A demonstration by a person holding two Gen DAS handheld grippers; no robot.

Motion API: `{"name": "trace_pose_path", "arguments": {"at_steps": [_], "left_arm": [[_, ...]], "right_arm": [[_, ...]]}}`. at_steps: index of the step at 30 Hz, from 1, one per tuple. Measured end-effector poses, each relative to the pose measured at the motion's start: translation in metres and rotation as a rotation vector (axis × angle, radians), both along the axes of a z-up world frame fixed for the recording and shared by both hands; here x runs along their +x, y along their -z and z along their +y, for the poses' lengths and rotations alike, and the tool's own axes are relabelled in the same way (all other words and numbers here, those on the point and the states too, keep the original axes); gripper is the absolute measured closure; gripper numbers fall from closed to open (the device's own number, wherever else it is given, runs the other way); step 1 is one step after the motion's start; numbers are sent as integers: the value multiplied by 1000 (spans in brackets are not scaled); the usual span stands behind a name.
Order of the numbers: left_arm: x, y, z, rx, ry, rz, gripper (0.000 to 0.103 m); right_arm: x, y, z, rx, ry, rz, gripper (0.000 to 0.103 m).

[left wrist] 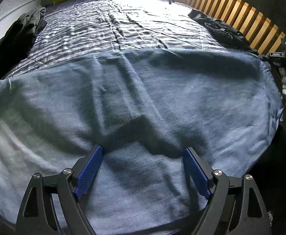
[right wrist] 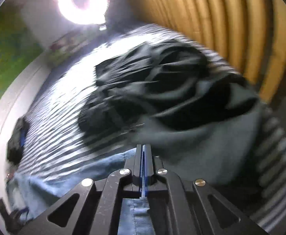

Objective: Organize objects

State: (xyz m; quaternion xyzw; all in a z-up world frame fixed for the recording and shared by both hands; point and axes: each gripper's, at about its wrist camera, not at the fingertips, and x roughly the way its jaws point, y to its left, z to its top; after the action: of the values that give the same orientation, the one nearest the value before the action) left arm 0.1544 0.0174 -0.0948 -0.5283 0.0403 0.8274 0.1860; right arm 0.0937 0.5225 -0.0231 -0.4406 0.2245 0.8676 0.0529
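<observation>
Left hand-held gripper wide over blue towel, right hand-held gripper closed (empty)

A bed with a grey-and-white striped cover carries a light blue woven blanket spread over its near end, and dark crumpled clothes by the wooden slats.

A towel lies on the bed, clothes heaped beyond, seemingly beside the slats.
</observation>
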Motion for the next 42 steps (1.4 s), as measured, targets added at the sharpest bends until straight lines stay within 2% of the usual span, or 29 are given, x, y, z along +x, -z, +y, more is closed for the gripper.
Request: {"name": "trace_pose_path", "arguments": {"at_steps": [2,3,5,6,7,11,14,20,22,24,26,29,30,31,32,34,35,37,38,40,42], "left_arm": [[0,0,0,-1,0,1,16],[0,0,0,-2,0,1,16],[0,0,0,-2,0,-2,16],[0,0,0,-3,0,-4,16],[-1,0,1,-7,2,-6,16],[-1,0,2,-12,13,3,15],[0,0,2,-8,12,11,15],[1,0,2,-7,13,13,15],[2,0,2,-10,17,13,15],[3,0,2,-11,17,14,15],[4,0,2,-11,15,13,15],[5,-1,2,-13,13,12,15],[5,-1,2,-13,12,11,15],[5,-1,2,-15,11,10,15],[5,-1,2,-17,10,9,15],[6,-1,2,-24,12,10,15],[6,-1,3,-26,12,9,15],[6,-1,3,-27,11,9,15],[6,-1,3,-29,11,9,15],[7,-1,2,-28,7,10,15],[9,-1,2,-31,5,10,15]], "right_arm": [[-1,12,7,-44,25,-52,102],[-2,14,5,-51,16,-48,101],[-3,11,-3,-79,-36,-45,95],[-2,8,-6,-87,-53,-60,84],[2,3,-5,-84,-52,-58,81],[51,-26,4,-74,-41,4,81],[91,-31,6,-60,-33,-2,81],[168,-2,2,-130,16,-80,76],[186,12,3,-218,49,-81,73],[197,24,1,-317,68,-62,64],[200,31,-4,-352,78,-61,56],[198,42,-18,-336,78,-87,58],[199,42,-20,-340,90,-79,78],[203,39,-21,-336,110,-62,90],[209,32,-22,-316,137,-33,96],[222,16,-26,-223,166,32,95],[225,14,-26,-218,165,33,93],[226,27,-19,-305,163,-11,73],[230,34,-14,-362,187,-1,62],[232,46,-7,-451,218,21,60],[224,57,-5,-493,229,19,59]]}}
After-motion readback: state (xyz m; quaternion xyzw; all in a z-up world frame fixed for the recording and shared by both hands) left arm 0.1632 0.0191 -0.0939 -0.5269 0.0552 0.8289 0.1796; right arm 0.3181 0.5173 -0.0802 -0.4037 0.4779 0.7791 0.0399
